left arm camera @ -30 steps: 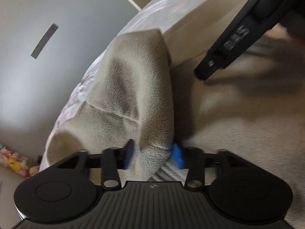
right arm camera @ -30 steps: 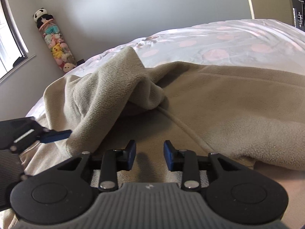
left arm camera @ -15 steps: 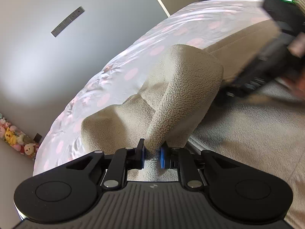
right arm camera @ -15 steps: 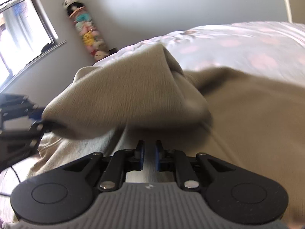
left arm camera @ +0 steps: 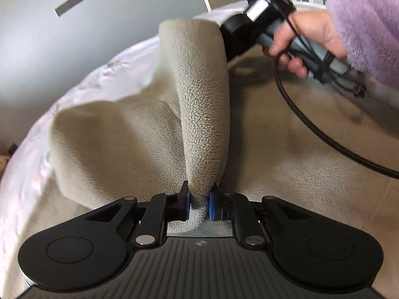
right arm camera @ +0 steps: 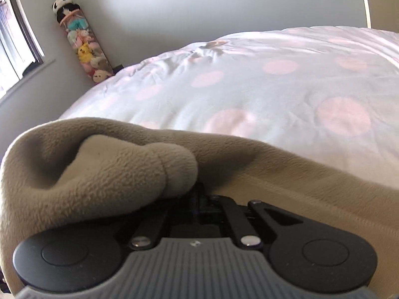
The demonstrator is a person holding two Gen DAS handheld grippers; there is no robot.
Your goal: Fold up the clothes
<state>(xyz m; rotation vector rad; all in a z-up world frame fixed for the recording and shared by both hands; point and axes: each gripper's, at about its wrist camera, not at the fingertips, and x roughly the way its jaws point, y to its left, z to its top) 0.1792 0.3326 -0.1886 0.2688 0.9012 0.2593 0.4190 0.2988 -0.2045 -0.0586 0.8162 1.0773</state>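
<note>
The left hand-held gripper [left arm camera: 199, 205] points downward, its blue pads [left arm camera: 186, 205] pinched on a fold of beige fleece [left arm camera: 202, 114]. The right hand-held gripper [right arm camera: 199, 199] has its jaws closed, fingertips hidden under the fleece. A hand [left arm camera: 305, 37] in a purple fuzzy sleeve [left arm camera: 366, 22] grips its handle.

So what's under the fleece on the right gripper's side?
The fleece lies on a white bedspread with pink dots. A fold drapes over the right gripper, hiding its fingertips, so any cloth between them can't be seen.
</note>
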